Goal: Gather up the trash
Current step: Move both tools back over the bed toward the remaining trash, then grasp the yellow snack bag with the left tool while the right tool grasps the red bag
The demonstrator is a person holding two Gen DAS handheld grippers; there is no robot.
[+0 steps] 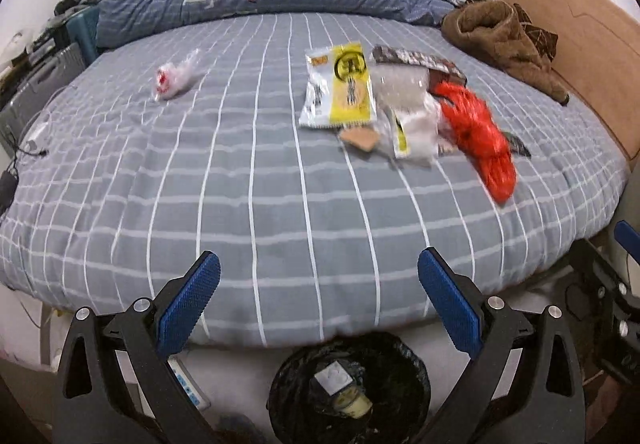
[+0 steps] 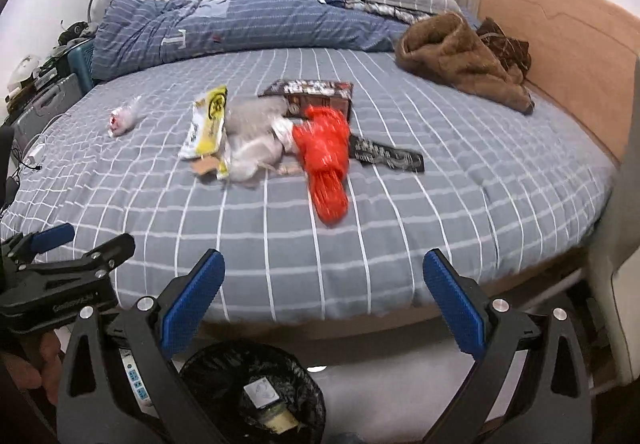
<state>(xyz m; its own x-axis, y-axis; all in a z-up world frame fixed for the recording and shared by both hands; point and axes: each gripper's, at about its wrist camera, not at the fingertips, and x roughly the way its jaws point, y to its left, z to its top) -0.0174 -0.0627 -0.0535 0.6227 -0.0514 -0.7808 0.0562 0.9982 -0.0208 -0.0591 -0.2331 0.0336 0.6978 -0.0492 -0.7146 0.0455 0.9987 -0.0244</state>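
Both your grippers hang over the bin (image 1: 348,384) at the foot of the bed (image 1: 240,203), fingers spread wide and empty. The trash pile lies ahead, beyond the bin; your right gripper (image 2: 324,284) is nearer than the left gripper (image 1: 319,284). The red bag (image 2: 326,159) points its long axis toward you. One white wad (image 1: 172,77) sits apart, left of the pile.

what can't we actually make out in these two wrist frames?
- Print on the yellow wrapper and dark box: motion-blurred, unreadable in both views.
- Pale scraps under the clear plastic: smeared, kind unclear.
- Contents of the trash bin: dark liner, bottom frame edge cuts it off.
- Small white-red wad: too small to identify.
- Left gripper and right gripper are open, holding nothing.
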